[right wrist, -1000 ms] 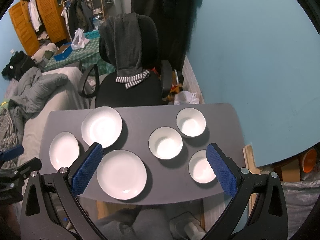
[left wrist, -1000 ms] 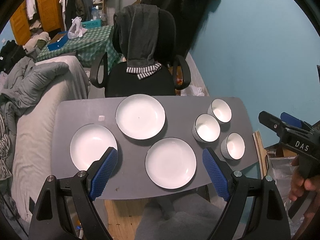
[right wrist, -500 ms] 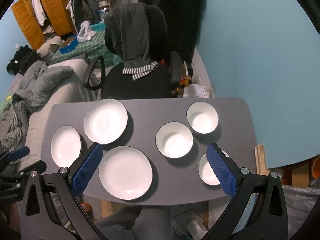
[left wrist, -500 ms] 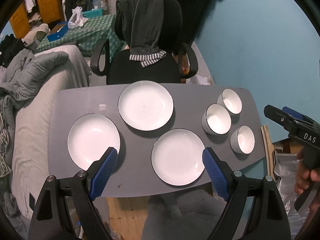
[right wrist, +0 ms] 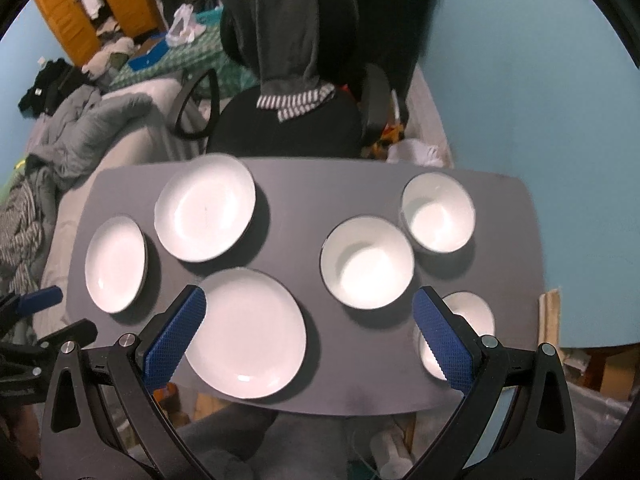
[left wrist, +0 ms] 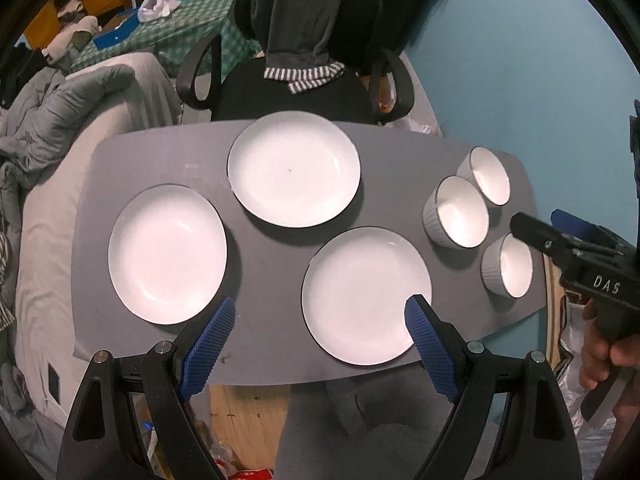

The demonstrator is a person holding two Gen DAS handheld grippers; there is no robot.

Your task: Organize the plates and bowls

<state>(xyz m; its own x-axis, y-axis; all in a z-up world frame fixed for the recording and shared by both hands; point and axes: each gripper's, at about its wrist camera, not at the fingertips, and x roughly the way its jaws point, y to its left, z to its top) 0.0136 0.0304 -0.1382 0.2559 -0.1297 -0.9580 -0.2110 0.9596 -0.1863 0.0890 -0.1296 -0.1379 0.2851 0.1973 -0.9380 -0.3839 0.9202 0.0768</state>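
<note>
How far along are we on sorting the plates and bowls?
Nothing looks done yet: three plates lie separately, and three bowls stand unstacked on the table. Both the left gripper and the right gripper are open and empty. All stacking remains.

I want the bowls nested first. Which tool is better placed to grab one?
The right tool, probably. It hangs open over the table's bowl side, with the nearest bowl beside its right finger. The left tool, also open, faces the plates.
</note>
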